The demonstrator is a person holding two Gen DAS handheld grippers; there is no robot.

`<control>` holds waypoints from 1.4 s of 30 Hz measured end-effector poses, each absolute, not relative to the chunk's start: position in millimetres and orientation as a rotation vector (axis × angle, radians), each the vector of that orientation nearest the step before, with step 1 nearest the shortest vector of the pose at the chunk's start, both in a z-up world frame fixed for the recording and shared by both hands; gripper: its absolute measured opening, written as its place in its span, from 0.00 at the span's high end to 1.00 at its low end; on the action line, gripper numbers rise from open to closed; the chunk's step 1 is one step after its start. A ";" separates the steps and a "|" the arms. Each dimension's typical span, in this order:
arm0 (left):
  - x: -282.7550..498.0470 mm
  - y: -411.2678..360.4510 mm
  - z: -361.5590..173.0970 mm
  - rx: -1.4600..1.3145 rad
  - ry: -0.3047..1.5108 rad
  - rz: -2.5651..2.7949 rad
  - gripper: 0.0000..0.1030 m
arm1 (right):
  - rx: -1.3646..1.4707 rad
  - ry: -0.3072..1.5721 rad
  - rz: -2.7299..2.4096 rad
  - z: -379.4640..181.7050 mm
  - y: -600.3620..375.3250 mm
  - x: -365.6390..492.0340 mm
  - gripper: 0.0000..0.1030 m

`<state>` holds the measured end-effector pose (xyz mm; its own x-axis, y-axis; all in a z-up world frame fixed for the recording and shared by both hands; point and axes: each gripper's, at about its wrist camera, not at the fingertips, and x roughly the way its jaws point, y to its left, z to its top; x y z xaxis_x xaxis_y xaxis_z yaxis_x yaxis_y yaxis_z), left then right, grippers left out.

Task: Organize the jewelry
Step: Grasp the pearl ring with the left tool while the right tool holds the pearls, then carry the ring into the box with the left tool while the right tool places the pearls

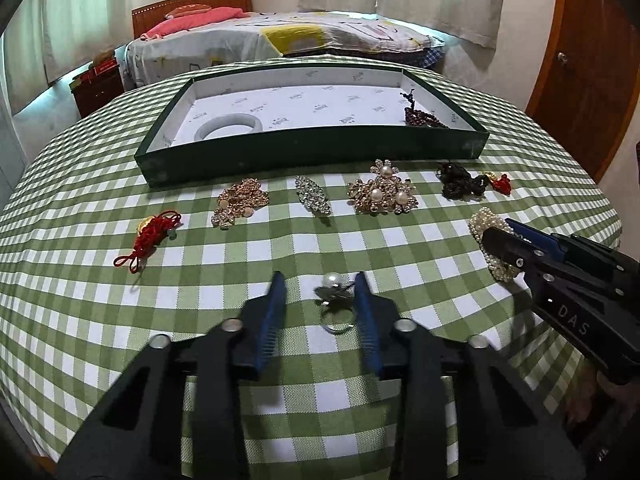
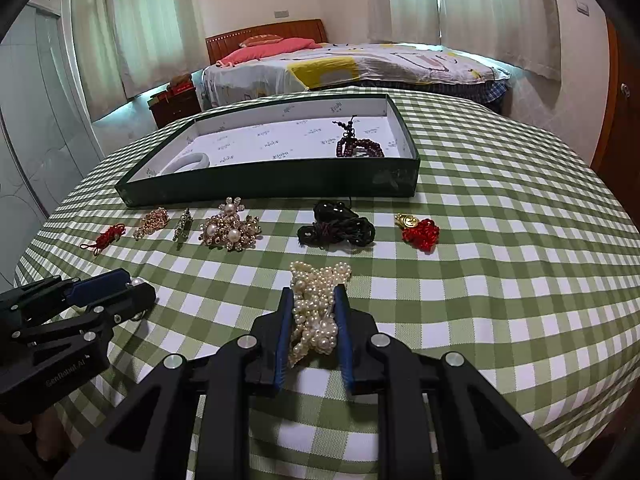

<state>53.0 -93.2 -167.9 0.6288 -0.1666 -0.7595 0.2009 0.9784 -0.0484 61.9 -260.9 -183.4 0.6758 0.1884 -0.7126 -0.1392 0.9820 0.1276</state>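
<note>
1. Jewelry sorting sitting at an early stage, judging by the layout: only two pieces lying inside the green tray (image 1: 312, 148), namely a white bangle (image 1: 230, 124) in its left corner and a dark red bead bracelet (image 1: 422, 118) in its right corner.
2. Waiting in a row on the checked tablecloth (image 1: 400, 248), just in front of the tray: a red knot charm (image 1: 152, 236), a gold rhinestone piece (image 1: 240, 202), a rhinestone clip (image 1: 313, 200), a pearl flower brooch (image 1: 382, 194), a black cord (image 1: 456, 182) and a red knot with a gold pendant (image 1: 500, 182).
3. Straddling a pearl ring (image 1: 334, 292) with the left gripper (image 1: 319, 280), low over the cloth in the near row; one pad brushing the ring, the other blurred and standing apart from it, so not clamping it in the left wrist view.
4. Clenching the right gripper (image 2: 313, 291) on a pearl strand (image 2: 316, 312), both pads pressing into the bunched beads, with the bundle resting on the cloth near the right end of the table.
5. Leaving eight pieces outside the tray in all, counting the ring and the strand; probably working on two pickups at once, each needing a carry over the tray wall.
6. Risking a slip with the small ring, and trailing loops catching on the tray edge with the strand.
</note>
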 end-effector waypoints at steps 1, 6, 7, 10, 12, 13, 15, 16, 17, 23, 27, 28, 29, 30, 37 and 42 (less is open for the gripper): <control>52.9 -92.9 -167.8 0.036 0.865 -0.220 0.78 | 0.064 0.808 0.184 -183.4 -260.7 62.0 0.80; 53.7 -91.7 -167.5 0.023 0.864 -0.227 0.81 | 0.065 0.804 0.183 -183.7 -260.5 61.4 0.80; 53.9 -91.7 -167.3 0.022 0.864 -0.229 0.81 | 0.066 0.803 0.182 -183.8 -260.5 61.2 0.80; 52.6 -91.1 -164.9 0.025 0.855 -0.233 0.81 | 0.074 0.801 0.183 -183.9 -261.6 60.2 0.80; 51.7 -91.3 -162.1 0.029 0.842 -0.235 0.81 | 0.077 0.799 0.183 -183.5 -262.3 59.8 0.80; 51.1 -91.5 -160.1 0.032 0.832 -0.235 0.81 | 0.080 0.796 0.183 -183.1 -262.4 59.6 0.80; 49.8 -91.6 -156.1 0.038 0.813 -0.238 0.81 | 0.086 0.791 0.183 -182.2 -263.5 58.8 0.80; 49.6 -91.6 -154.3 0.040 0.805 -0.239 0.81 | 0.090 0.789 0.184 -181.6 -263.8 58.6 0.80; 49.6 -91.4 -152.4 0.043 0.797 -0.239 0.81 | 0.095 0.788 0.185 -181.0 -264.4 58.3 0.80; 52.0 -87.6 -143.0 0.044 0.757 -0.237 0.81 | 0.102 0.770 0.184 -174.9 -265.2 57.1 0.80; 53.5 -86.5 -137.5 0.052 0.733 -0.236 0.81 | 0.101 0.754 0.187 -168.3 -264.4 56.8 0.80; 54.0 -86.1 -135.8 0.055 0.725 -0.236 0.81 | 0.099 0.748 0.187 -166.1 -263.8 56.6 0.80; 54.6 -85.9 -134.3 0.057 0.720 -0.235 0.81 | 0.098 0.744 0.187 -164.2 -263.3 56.4 0.80; 54.8 -85.9 -133.2 0.059 0.715 -0.234 0.81 | 0.098 0.740 0.187 -162.6 -263.3 56.4 0.80; 61.9 -81.9 -121.1 0.055 0.681 -0.226 0.81 | 0.112 0.701 0.189 -143.7 -264.9 58.7 0.80; 73.6 -80.2 -114.9 0.043 0.675 -0.224 0.81 | 0.120 0.675 0.187 -130.6 -267.2 67.2 0.80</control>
